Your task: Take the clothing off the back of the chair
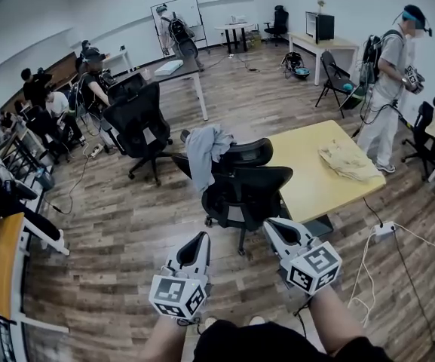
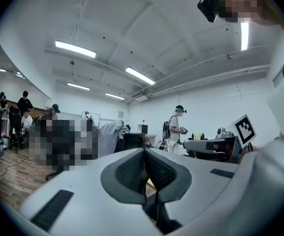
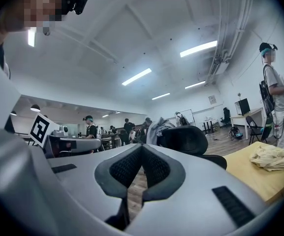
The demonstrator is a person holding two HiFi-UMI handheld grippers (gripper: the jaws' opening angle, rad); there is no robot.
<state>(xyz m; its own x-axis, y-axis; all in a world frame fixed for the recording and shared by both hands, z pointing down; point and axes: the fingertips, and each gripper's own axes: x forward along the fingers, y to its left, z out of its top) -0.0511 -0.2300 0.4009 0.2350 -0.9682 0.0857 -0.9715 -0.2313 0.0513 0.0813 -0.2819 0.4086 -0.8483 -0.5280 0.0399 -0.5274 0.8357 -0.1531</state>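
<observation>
A grey garment (image 1: 206, 153) hangs over the back of a black office chair (image 1: 240, 155) beside the yellow table. A second black chair (image 1: 247, 191) stands just in front of it, nearer to me. Both grippers are held level, short of the chairs and apart from them. My left gripper (image 1: 202, 237) is shut and empty, and so is my right gripper (image 1: 271, 225). The left gripper view shows its shut gripper (image 2: 144, 154) with the garment (image 2: 110, 136) far ahead. In the right gripper view the shut gripper (image 3: 142, 149) faces the chair headrest (image 3: 186, 139), with the garment (image 3: 154, 131) behind it.
A cream cloth (image 1: 349, 161) lies on the yellow table (image 1: 307, 187). A person (image 1: 390, 74) stands at the right by more chairs. Another black chair (image 1: 138, 127) and a desk stand further back. Seated people and desks line the left wall. A power strip and cables (image 1: 383, 231) lie at the right.
</observation>
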